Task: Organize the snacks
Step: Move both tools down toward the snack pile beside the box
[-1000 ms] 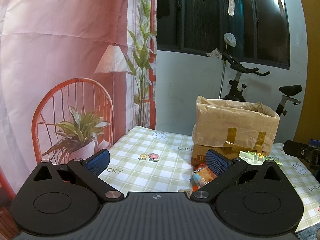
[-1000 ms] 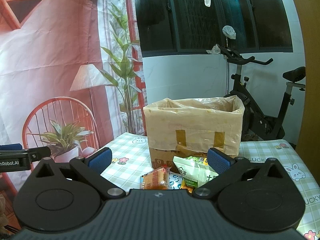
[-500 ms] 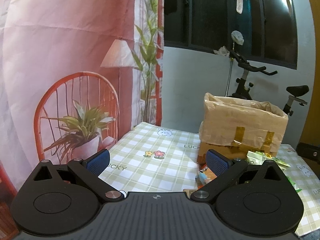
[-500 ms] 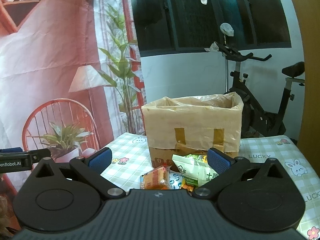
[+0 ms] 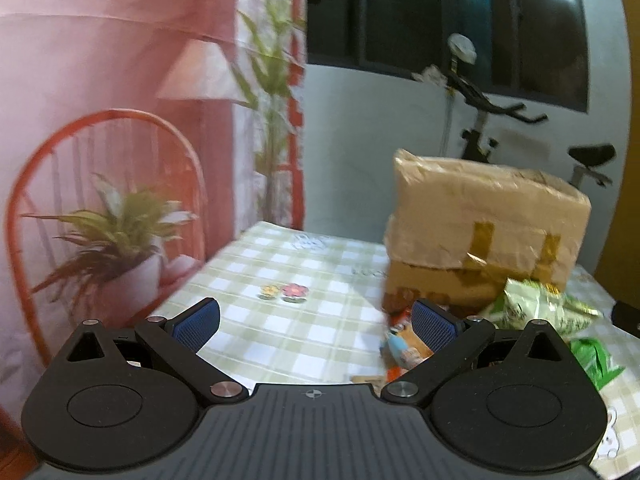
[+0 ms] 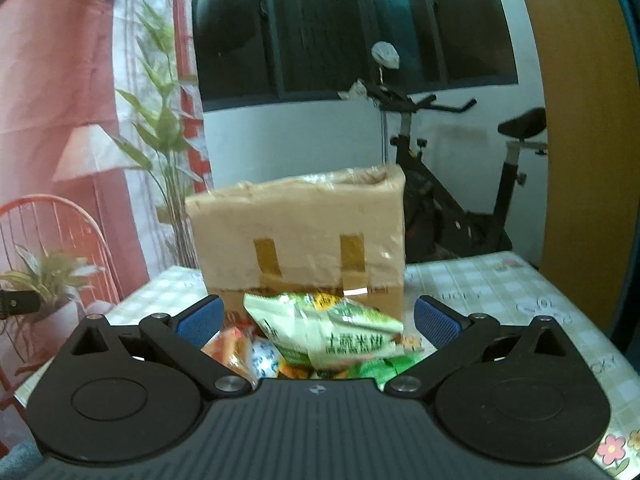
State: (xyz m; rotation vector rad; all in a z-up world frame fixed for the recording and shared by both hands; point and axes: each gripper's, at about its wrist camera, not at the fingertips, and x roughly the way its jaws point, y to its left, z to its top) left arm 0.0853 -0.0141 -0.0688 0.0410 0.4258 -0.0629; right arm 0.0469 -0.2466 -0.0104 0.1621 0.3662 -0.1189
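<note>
A taped cardboard box (image 5: pixel 486 232) (image 6: pixel 300 240) lined with plastic stands open-topped on the checked tablecloth (image 5: pixel 312 280). Snack packets lie in a pile in front of it. A pale green bag (image 6: pixel 324 332) (image 5: pixel 536 308) sits on top, with an orange packet (image 6: pixel 228 346) (image 5: pixel 404 350) at the pile's left. My left gripper (image 5: pixel 316 322) is open over bare cloth, left of the pile. My right gripper (image 6: pixel 318 318) is open, its blue pads either side of the green bag without touching it.
An exercise bike (image 6: pixel 444 200) stands behind the table. A pink printed backdrop (image 5: pixel 112 120) with a chair and plant hangs on the left. The table's right part (image 6: pixel 500 296) holds no packets. A wooden panel (image 6: pixel 580 140) rises at the far right.
Both grippers have moved forward toward the box and the pile. The right one has come over the snacks, so the green bag now lies between its pads. Both stay open.
</note>
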